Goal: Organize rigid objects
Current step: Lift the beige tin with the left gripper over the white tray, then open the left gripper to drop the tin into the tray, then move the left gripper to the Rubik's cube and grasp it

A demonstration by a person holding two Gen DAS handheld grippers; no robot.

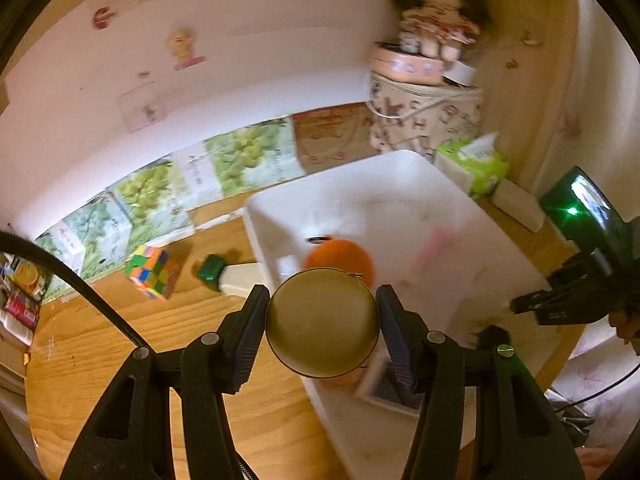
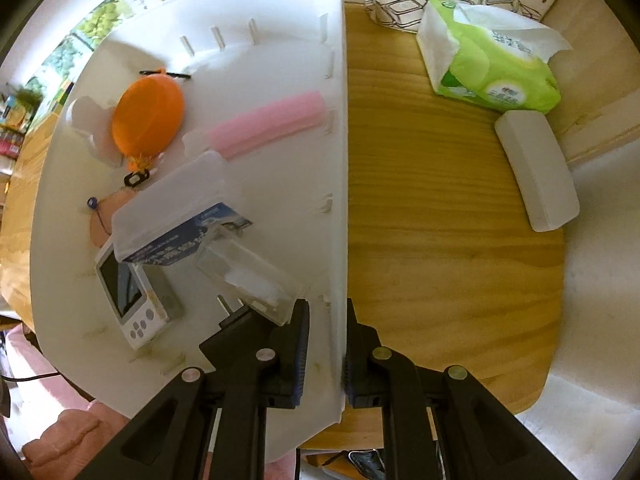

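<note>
My left gripper (image 1: 322, 312) is shut on a round gold tin (image 1: 322, 322), held above the near edge of the white bin (image 1: 440, 216). An orange round case (image 1: 340, 260) lies in the bin just beyond the tin. My right gripper (image 2: 327, 344) is shut on the bin's right wall (image 2: 338, 160). In the right wrist view the bin holds the orange case (image 2: 147, 114), a pink stick (image 2: 266, 124), a clear box (image 2: 176, 208), a clear case (image 2: 248, 280) and a small white handheld device (image 2: 132, 300). A puzzle cube (image 1: 150, 272) and a green-capped white object (image 1: 228, 276) lie on the table left of the bin.
A green tissue pack (image 2: 492, 68) and a white oblong case (image 2: 536, 168) lie on the wooden table (image 2: 440, 240) right of the bin. A patterned fabric box (image 1: 424, 124) with a pink tin and a doll on top stands at the back. Booklets lean on the wall.
</note>
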